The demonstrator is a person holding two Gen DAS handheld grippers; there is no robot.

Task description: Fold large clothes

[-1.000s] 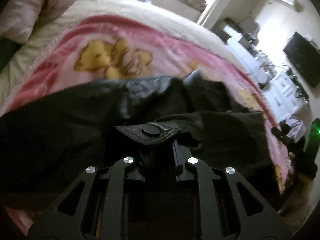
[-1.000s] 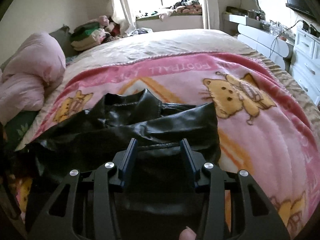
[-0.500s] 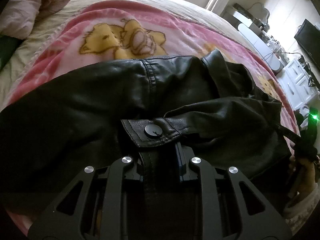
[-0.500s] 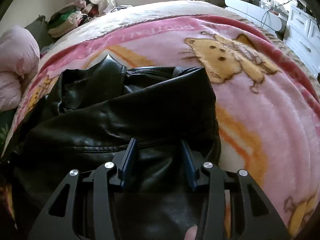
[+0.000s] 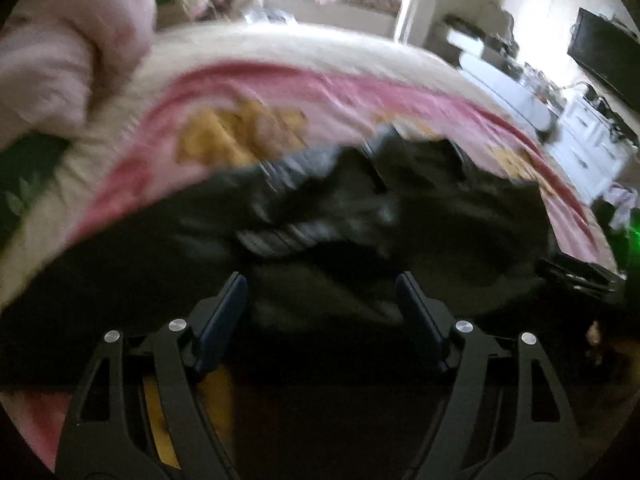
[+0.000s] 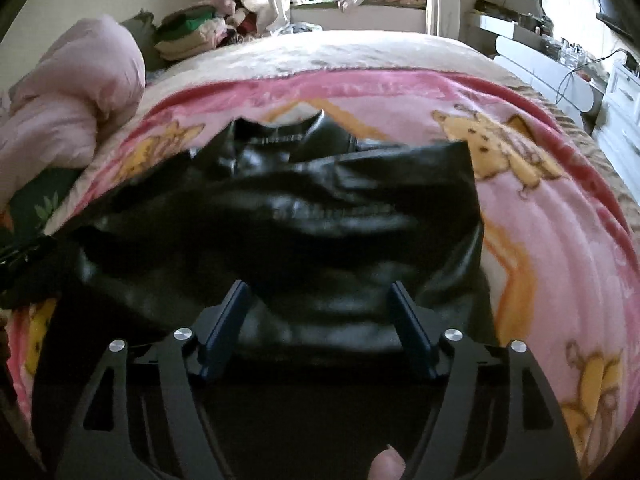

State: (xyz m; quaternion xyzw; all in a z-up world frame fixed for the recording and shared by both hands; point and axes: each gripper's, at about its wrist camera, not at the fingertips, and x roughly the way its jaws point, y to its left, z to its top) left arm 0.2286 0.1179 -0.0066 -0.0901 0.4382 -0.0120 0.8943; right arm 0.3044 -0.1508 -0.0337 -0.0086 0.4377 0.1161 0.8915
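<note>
A black leather jacket point(image 6: 320, 216) lies bunched on a pink blanket with yellow bear prints point(image 6: 552, 240) on a bed. It also shows, blurred, in the left wrist view point(image 5: 400, 220). My left gripper point(image 5: 322, 280) is open and empty, just above the jacket's near edge. My right gripper point(image 6: 319, 286) is open and empty over the jacket's near part, with the leather lying between and under its fingers. The other gripper's tip point(image 5: 576, 276) shows at the right edge of the left wrist view.
A rolled pink duvet point(image 6: 68, 120) lies at the bed's left. Folded clothes point(image 6: 188, 36) are stacked by the window. White drawers and a shelf point(image 6: 560, 64) stand right of the bed. A dark screen point(image 5: 604, 52) hangs on the right wall.
My left gripper let go of the jacket's snap tab, opened wide and pulled back; its view is blurred with motion. My right gripper opened wider and drew back a little.
</note>
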